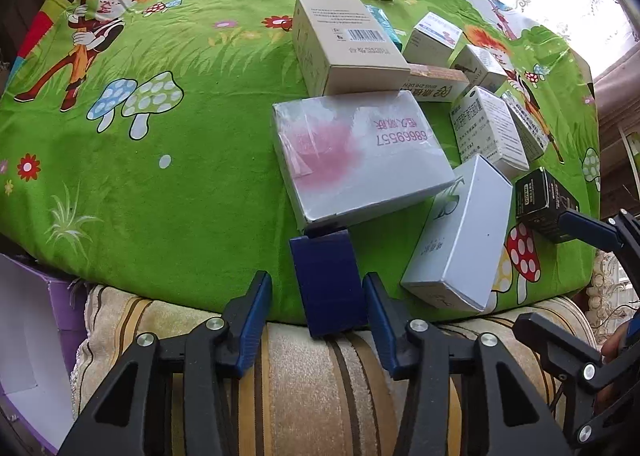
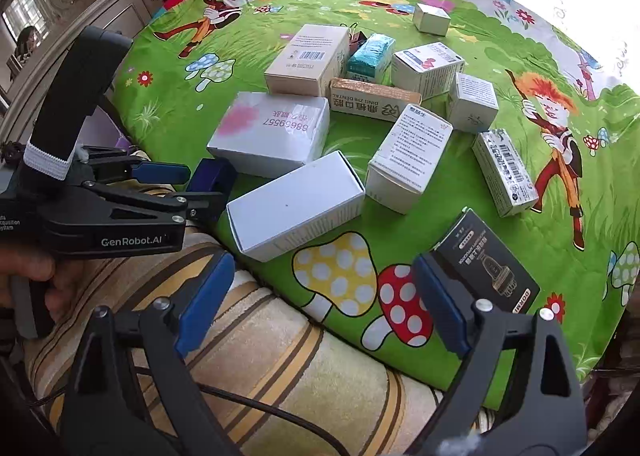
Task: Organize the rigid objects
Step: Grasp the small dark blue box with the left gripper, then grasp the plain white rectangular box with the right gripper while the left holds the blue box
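Several cardboard boxes lie on a green cartoon cloth (image 1: 180, 183). My left gripper (image 1: 318, 292) is open around a dark blue box (image 1: 328, 280) at the cloth's near edge, jaws apart on either side and not touching it. The blue box also shows in the right wrist view (image 2: 212, 175). Behind it lies a white box with a pink blotch (image 1: 356, 159). My right gripper (image 2: 324, 296) is open; its right finger (image 2: 440, 308) rests against a black box (image 2: 484, 264), seen in the left wrist view too (image 1: 544, 199).
A long white box (image 2: 296, 203) lies between the grippers. More boxes stand behind: a beige one (image 2: 308, 57), a teal one (image 2: 370, 55), several white ones (image 2: 410, 155). A striped cushion (image 2: 280, 368) lies in front. A purple open box (image 1: 32, 336) sits at the left.
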### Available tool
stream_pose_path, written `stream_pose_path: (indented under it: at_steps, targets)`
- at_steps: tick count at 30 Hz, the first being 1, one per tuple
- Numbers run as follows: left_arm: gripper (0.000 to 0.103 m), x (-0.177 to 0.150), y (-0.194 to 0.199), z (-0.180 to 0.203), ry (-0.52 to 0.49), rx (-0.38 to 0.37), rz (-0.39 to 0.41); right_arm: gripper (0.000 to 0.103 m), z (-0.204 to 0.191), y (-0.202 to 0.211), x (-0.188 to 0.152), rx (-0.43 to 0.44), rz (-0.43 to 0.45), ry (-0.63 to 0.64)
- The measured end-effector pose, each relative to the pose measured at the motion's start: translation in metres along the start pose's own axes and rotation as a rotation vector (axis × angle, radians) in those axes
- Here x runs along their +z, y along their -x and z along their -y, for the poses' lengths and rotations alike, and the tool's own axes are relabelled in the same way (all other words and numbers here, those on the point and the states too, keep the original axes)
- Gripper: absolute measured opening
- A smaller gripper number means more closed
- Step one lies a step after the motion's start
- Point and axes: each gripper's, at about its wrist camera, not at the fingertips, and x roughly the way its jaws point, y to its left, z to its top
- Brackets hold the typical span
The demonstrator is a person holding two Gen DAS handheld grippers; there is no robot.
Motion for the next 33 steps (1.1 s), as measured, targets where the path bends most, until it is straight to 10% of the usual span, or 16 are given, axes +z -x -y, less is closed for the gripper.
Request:
stream_pose_path:
  at_steps: [3,14,33]
  targets:
    - [0.029,0.000,0.001,-0.001,0.010,-0.004,0.008,0.094,-0.005,-0.006,0.006,0.022,-0.016,0.080]
    - [0.028,-0.009,0.024,-0.026,0.073,-0.048,0.070,0.097,-0.026,-0.024,0.028,0.036,-0.067,0.316]
    - [0.028,-0.023,0.057,-0.042,0.080,0.004,0.169,0.088,-0.029,-0.047,0.030,0.037,-0.115,0.266]
